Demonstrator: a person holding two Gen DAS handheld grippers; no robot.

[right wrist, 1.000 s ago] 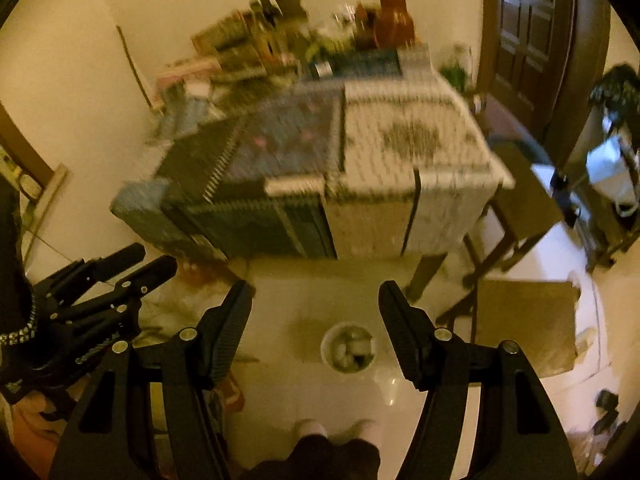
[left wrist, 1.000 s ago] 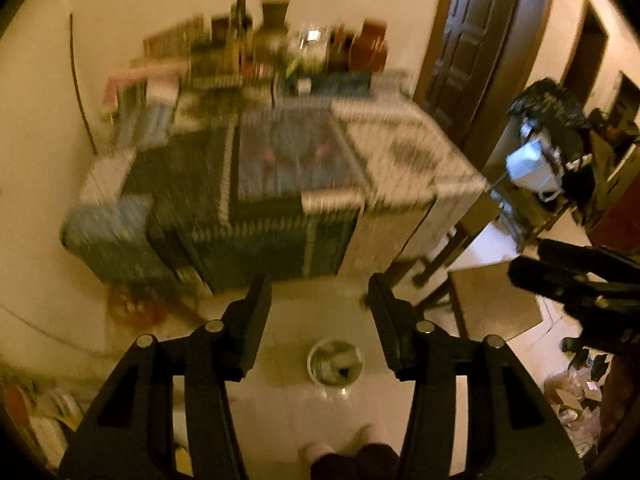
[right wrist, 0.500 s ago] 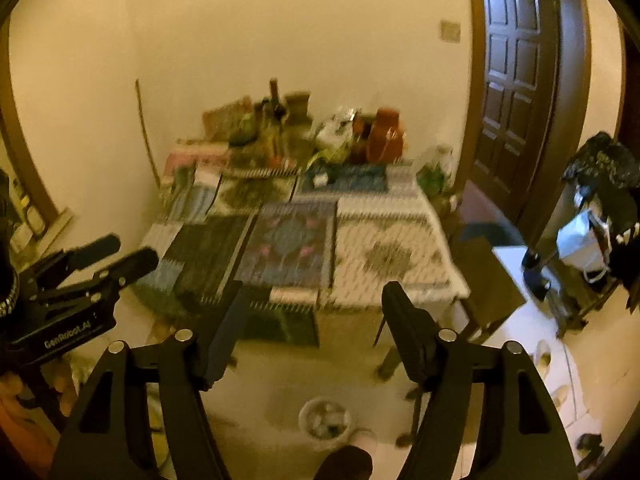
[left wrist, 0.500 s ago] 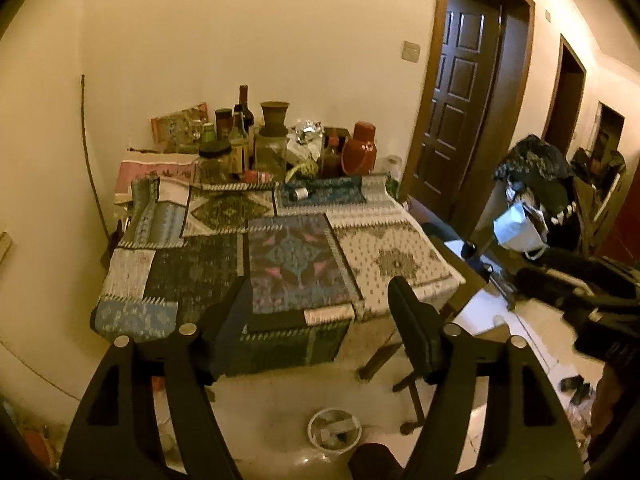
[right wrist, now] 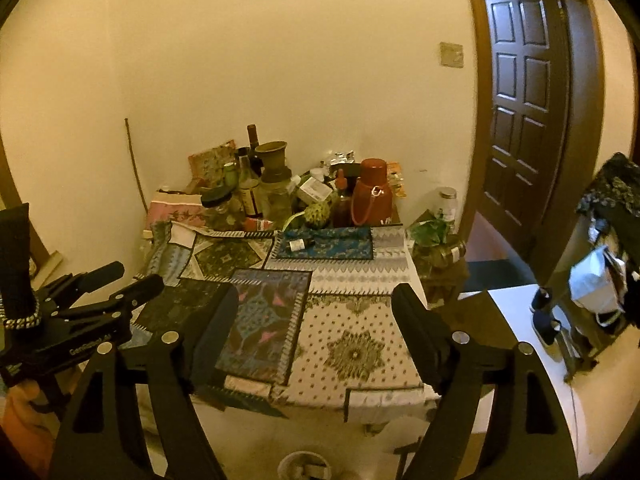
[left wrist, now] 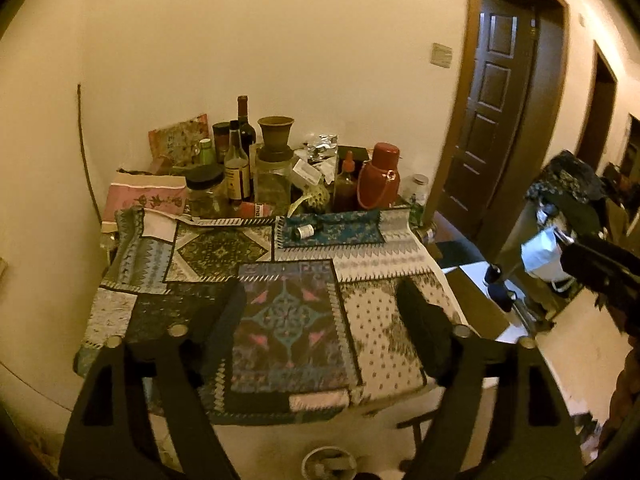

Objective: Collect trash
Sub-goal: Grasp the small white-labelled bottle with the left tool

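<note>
A small round bin (left wrist: 329, 463) with scraps of trash in it stands on the pale floor (left wrist: 380, 432) just in front of the bench (left wrist: 384, 344), at the very bottom edge of both views and partly cut off. On the bench top, a small bottle (left wrist: 305, 232) lies on its side on a blue patterned mat (left wrist: 340, 232), well apart from the bin. The bench is covered with a patchwork of patterned cloths. Along its far edge, against the wall, stand a crowd of things: a dark wine bottle (left wrist: 245, 124), a brown vase (left wrist: 276, 136) on a glass jar, a jar with a black lid (left wrist: 205, 190), a red flask (left wrist: 380, 178), crumpled foil (left wrist: 320, 146) and a bumpy green fruit (right wrist: 318, 213).

The left hand-held gripper (left wrist: 320, 328) hangs above the near part of the bench, its jaws spread wide with nothing between them; they have just been opening. The right hand-held gripper (right wrist: 314, 328) is beside it at much the same height, its jaws also wide apart and empty, and likewise just been opening. In the right wrist view the left hand-held gripper shows at the left edge, held by a hand (right wrist: 24, 400) below a dark sleeve.

To the right of the bench is a dark panelled door (right wrist: 524, 120) standing open, and farther right a white bag (right wrist: 596, 280) hangs from cluttered furniture.
</note>
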